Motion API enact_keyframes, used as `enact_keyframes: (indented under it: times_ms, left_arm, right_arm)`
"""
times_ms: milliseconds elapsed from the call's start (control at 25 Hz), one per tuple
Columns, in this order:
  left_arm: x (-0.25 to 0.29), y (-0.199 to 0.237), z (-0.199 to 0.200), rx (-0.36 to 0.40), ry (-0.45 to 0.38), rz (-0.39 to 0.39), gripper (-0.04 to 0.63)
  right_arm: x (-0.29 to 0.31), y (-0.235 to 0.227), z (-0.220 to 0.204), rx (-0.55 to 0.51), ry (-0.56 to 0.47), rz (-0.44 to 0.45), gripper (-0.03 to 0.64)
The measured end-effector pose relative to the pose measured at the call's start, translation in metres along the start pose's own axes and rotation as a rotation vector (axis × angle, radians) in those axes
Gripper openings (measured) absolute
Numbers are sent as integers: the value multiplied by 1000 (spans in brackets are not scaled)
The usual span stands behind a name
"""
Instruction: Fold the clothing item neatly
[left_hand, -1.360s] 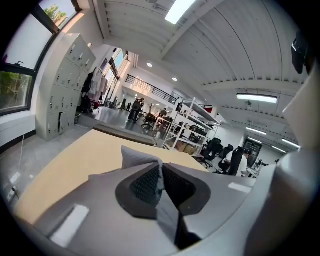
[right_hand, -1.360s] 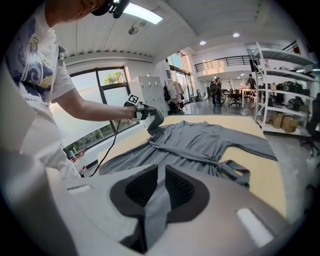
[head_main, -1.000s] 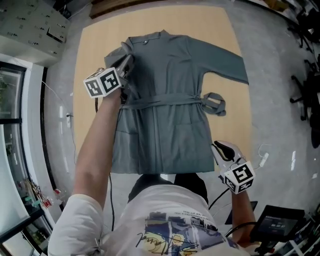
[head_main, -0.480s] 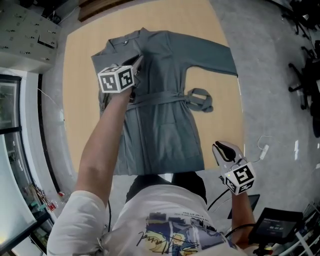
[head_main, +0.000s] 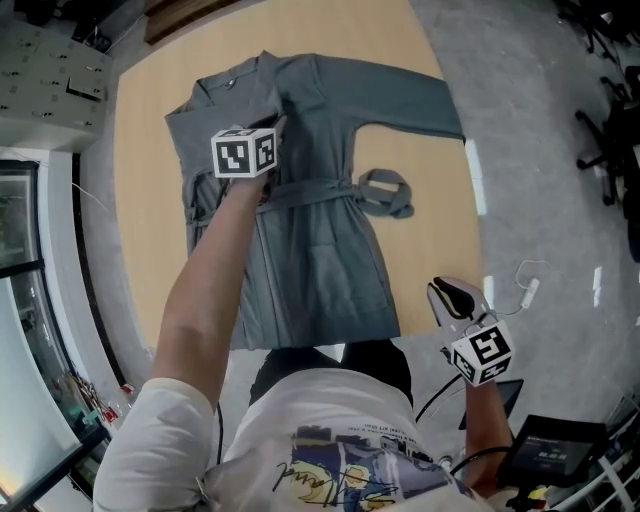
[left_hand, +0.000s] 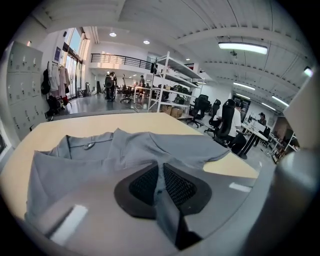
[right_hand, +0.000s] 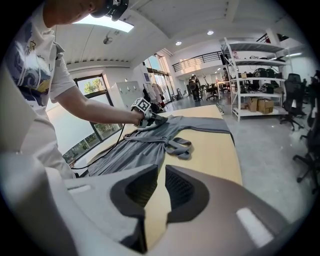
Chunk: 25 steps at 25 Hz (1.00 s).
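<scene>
We have one left claw (left_hand: 160, 172) clamped on a fold of the one grey robe (head_main: 320, 250), which lies flat on the single wooden table (head_main: 140, 200), collar away from us. One sleeve (head_main: 400, 100) stretches out to the right and one belt (head_main: 385, 192) is tied across the waist. By the table's near right corner, our one right claw (right_hand: 157, 185) hangs with its jaws together, holding nothing.

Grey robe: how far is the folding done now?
Early. The grey robe lies flat on the table, belt tied. In hand: the left gripper pinches a fold of fabric over the chest. Left: the outstretched sleeve and the skirt are unfolded; the right gripper is shut, empty.
</scene>
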<state>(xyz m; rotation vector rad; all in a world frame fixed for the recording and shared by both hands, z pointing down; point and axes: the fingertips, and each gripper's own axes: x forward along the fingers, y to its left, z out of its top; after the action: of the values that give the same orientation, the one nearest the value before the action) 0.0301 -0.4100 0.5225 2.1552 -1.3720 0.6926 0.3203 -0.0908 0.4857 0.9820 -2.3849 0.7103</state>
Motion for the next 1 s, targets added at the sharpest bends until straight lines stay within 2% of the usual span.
enact_keyframes:
  times_ms: [240, 400, 720, 1000]
  left_arm:
    - [-1, -2, 3, -34, -20, 1, 101]
    - [-13, -3, 10, -66, -52, -12, 101]
    - [-40, -15, 23, -54, -86, -27, 101]
    - [-81, -48, 24, -31, -125, -63, 97]
  right_arm:
    - [1, -5, 0, 2, -4, 6, 35]
    - [1, -8, 4, -3, -15, 4, 35]
    - [9, -39, 21, -31, -32, -20, 35]
    - [25, -76, 46, -39, -56, -40, 35]
